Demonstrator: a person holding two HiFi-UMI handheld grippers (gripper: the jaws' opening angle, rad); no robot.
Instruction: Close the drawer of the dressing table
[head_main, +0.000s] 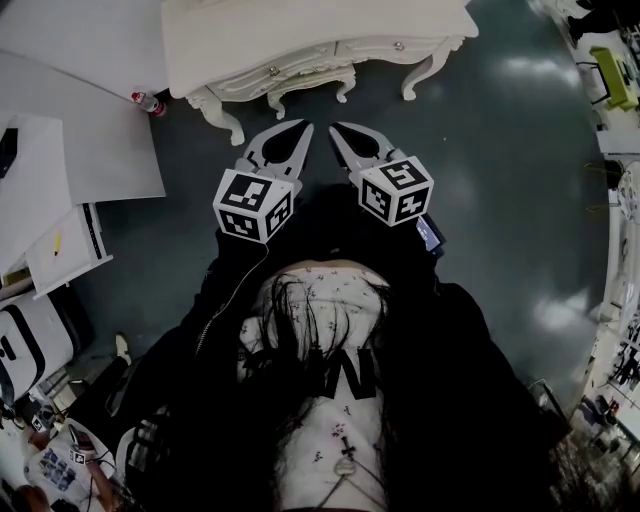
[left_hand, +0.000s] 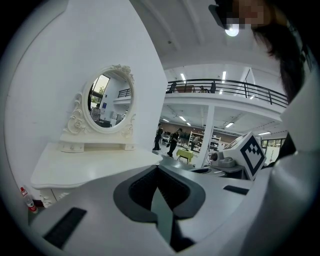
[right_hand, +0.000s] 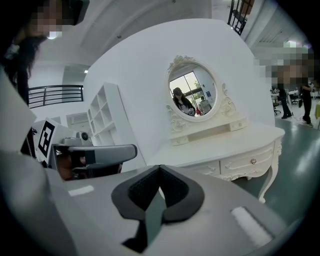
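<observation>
The white dressing table (head_main: 300, 40) stands just ahead of me, with an oval mirror (right_hand: 192, 95) on its top. Two drawer fronts with small knobs (head_main: 273, 71) (head_main: 398, 45) look flush with the table's front; the right gripper view shows the same knobs (right_hand: 253, 161). My left gripper (head_main: 300, 127) and right gripper (head_main: 335, 128) hover side by side over the floor, a short way before the table and touching nothing. In the left gripper view the left gripper (left_hand: 158, 167) is shut and empty. The right gripper (right_hand: 160, 167) is also shut with nothing between its jaws.
A red-capped bottle (head_main: 148, 102) stands on the floor by the table's left leg (head_main: 222, 115). White boards and desks (head_main: 80, 140) fill the left side. Dark glossy floor (head_main: 500, 150) stretches to the right. People stand far off in the hall (left_hand: 172, 140).
</observation>
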